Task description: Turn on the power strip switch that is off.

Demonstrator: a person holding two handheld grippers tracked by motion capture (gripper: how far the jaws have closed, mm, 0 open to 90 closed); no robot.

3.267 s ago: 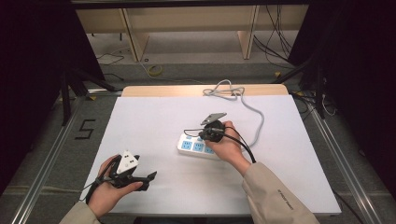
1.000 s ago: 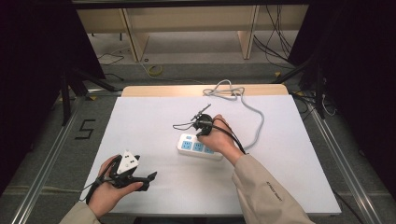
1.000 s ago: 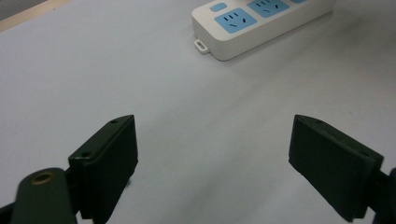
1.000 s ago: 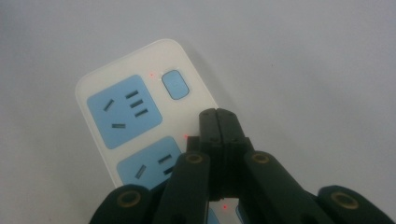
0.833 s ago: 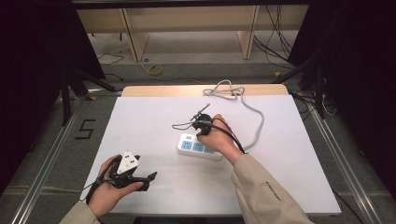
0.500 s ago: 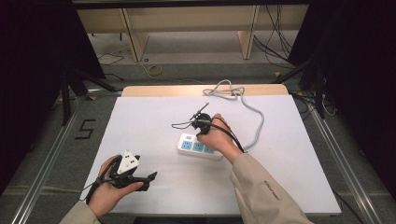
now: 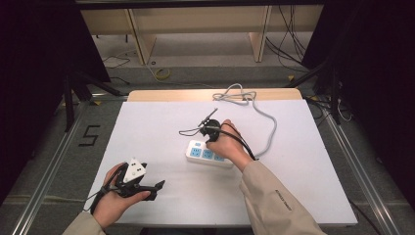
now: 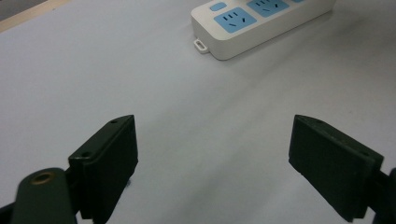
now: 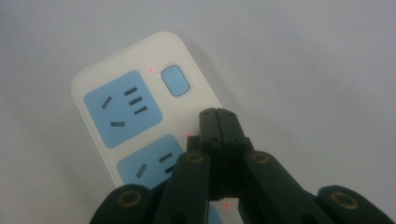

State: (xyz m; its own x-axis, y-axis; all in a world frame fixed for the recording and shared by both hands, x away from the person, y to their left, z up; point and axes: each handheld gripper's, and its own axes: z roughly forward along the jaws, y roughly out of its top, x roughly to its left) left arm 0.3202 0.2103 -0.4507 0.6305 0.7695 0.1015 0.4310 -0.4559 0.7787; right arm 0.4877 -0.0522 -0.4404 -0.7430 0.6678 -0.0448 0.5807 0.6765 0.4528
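A white power strip [image 7: 208, 153] with blue sockets lies near the middle of the table. My right gripper [image 7: 209, 138] hangs over its left end, held in the person's hand. In the right gripper view the right gripper [image 9: 218, 114] is shut with nothing between the jaws. Its tips hover over the power strip [image 9: 121, 107], just below the blue switch button [image 9: 176, 80]; I cannot tell whether they touch. My left gripper [image 7: 155, 190] rests at the table's front left. In its own view the left gripper [image 8: 212, 163] is open and empty, facing the power strip [image 8: 261, 23].
The strip's grey cord [image 7: 266, 127] runs right and back to a loose coil [image 7: 237, 94] at the table's far edge. A thin black cable [image 7: 188, 132] trails left from the right gripper. The white table top [image 7: 147, 132] ends in a wooden back edge.
Since the oldest frame the right hand has turned and shifted a little left and back over the strip's end. Over the last second neither hand has moved.
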